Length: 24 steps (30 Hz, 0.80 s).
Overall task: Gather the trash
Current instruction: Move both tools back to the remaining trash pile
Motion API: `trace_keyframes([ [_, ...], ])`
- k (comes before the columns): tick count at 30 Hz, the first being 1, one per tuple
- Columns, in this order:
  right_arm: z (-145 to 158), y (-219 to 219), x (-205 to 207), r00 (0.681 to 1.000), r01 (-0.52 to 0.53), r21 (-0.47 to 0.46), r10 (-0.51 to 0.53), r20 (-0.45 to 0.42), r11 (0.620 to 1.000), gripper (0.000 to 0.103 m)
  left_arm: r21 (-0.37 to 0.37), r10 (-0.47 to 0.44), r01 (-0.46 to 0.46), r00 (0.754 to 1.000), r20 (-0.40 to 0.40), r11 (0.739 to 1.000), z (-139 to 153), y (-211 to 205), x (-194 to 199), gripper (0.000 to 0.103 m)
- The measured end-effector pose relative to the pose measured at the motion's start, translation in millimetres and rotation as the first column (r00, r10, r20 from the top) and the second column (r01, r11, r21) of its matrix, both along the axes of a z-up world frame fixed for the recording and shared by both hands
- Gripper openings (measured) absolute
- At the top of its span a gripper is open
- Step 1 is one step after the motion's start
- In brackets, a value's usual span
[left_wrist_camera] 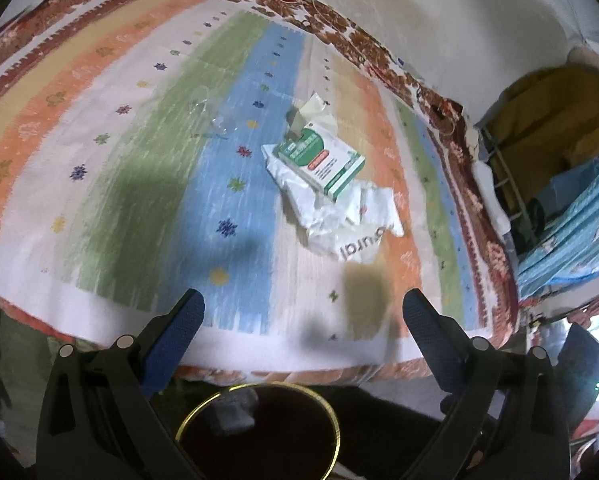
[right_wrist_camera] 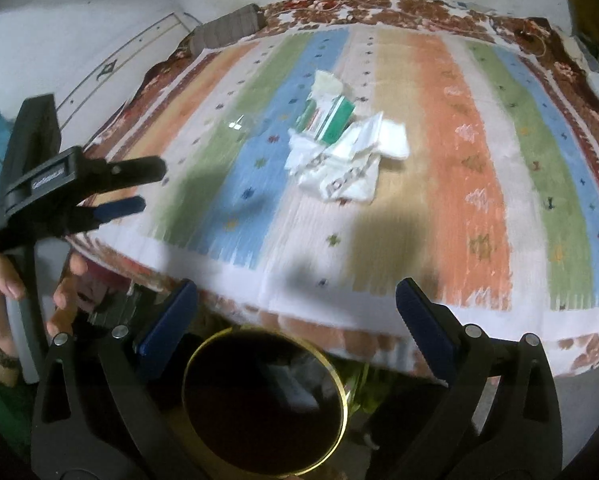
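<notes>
The left claw (left_wrist_camera: 303, 304) stands wide open with nothing between its blue pads (left_wrist_camera: 179, 332), which touch nothing. The right claw (right_wrist_camera: 297, 294) is just as wide open and empty. Seen from the right wrist camera, the left claw (right_wrist_camera: 147, 186) pokes in from the left, held by a hand (right_wrist_camera: 3, 276), its two fingers apart and bare. Directly below each claw sits a dark round bin (left_wrist_camera: 259, 432) with a thin gold rim (right_wrist_camera: 265, 404); something pale lies inside it, too blurred to name. Beyond the fingertips stretches a bed covered by a striped cloth (left_wrist_camera: 139, 160) in green, blue, orange and cream. Well ahead of both claws, on that cloth, lies the trash: a green and white carton (left_wrist_camera: 323, 164) resting on a crumpled white bag (left_wrist_camera: 339, 216). The carton's print is too small to read; the bag shows upside-down letters, possibly "ural", only part of a word. A pale scrap of paper (left_wrist_camera: 315, 110) sits just past the carton. Left of the pile lies a clear plastic wrapper (left_wrist_camera: 215, 116), apart from it.
</notes>
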State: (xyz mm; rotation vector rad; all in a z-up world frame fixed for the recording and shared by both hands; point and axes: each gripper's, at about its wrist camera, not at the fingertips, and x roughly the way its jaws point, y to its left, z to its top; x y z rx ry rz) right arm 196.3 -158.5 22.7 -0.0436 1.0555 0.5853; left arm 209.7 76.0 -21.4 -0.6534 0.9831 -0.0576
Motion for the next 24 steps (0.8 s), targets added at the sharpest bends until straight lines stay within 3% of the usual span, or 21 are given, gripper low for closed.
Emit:
trace_keyframes([
  [9, -0.1, 2.4, 47.3, 0.999, 0.047, 0.004, -0.047, 0.028, 0.999, 0.094, -0.120, 0.038, -0.033, 0.998, 0.042, 0.992, -10.7, 13.6, 37.5, 0.097],
  [13, -3.5, 4.9, 68.4, 0.998, 0.067, 0.015, -0.067, 0.019, 0.998, 0.093, -0.120, 0.042, -0.036, 0.998, 0.055, 0.992, -15.3, 13.4, 53.7, 0.097],
  [19, -12.0, 5.2, 99.0, 0.996, 0.094, 0.026, -0.094, 0.005, 0.995, 0.090, -0.117, 0.030, -0.024, 0.998, 0.049, 0.993, -28.0, 16.2, 82.6, 0.097],
  [22, -18.4, 6.5, 113.7, 0.995, 0.103, 0.033, -0.103, -0.010, 0.994, 0.088, -0.143, 0.031, -0.026, 0.999, 0.032, 0.989, -35.3, 17.1, 95.0, 0.097],
  [24, -21.6, 7.4, 121.9, 0.994, 0.110, 0.033, -0.109, -0.016, 0.993, 0.086, -0.197, 0.039, -0.037, 0.999, 0.007, 0.980, -40.4, 16.4, 102.9, 0.097],
])
